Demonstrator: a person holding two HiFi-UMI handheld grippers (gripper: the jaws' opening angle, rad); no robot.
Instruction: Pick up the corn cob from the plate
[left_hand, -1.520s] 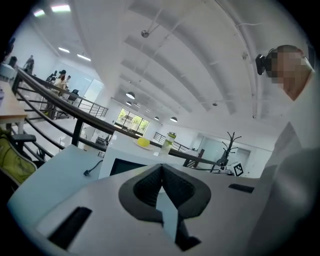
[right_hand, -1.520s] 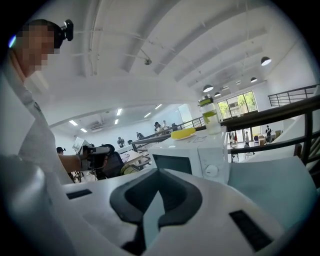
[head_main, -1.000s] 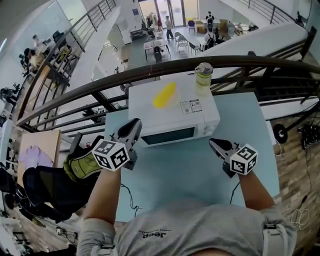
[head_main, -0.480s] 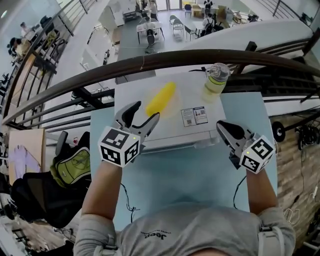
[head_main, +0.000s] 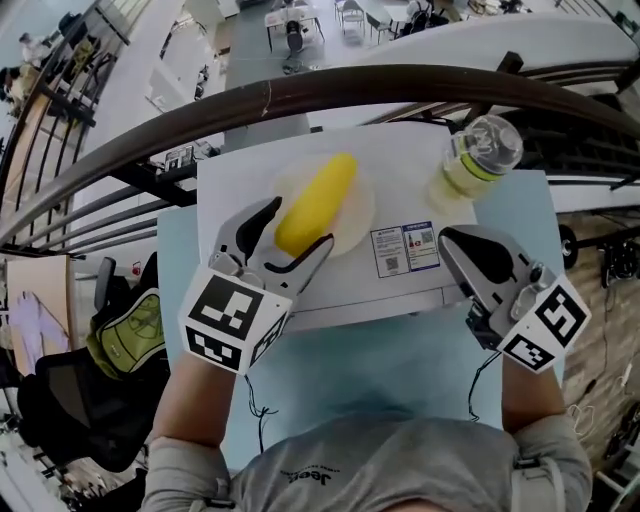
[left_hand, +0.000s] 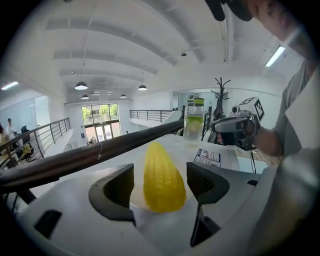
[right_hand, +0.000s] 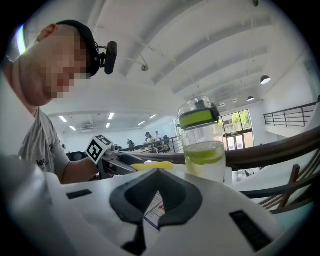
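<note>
Yellow corn cob (head_main: 316, 203) on plate (head_main: 358, 215) atop microwave (head_main: 230, 190); now straddled by left gripper (head_main: 297, 224), jaws just spread wide, not pinching, closer than a second ago. Right gripper (head_main: 458, 240) pressed together, empty, nearer bottle (head_main: 478, 160).

Your left gripper (head_main: 297, 223) has just been opening its jaws. They straddle the near end of the corn cob (head_main: 317, 203), with a gap on each side and no contact. The microwave (head_main: 235, 185) top left of the plate (head_main: 362, 212) is free to pass over. A bottle (head_main: 478, 160) blocks the back right corner, near your right gripper (head_main: 458, 243). The railing (head_main: 300, 95) closes off the far side.
</note>
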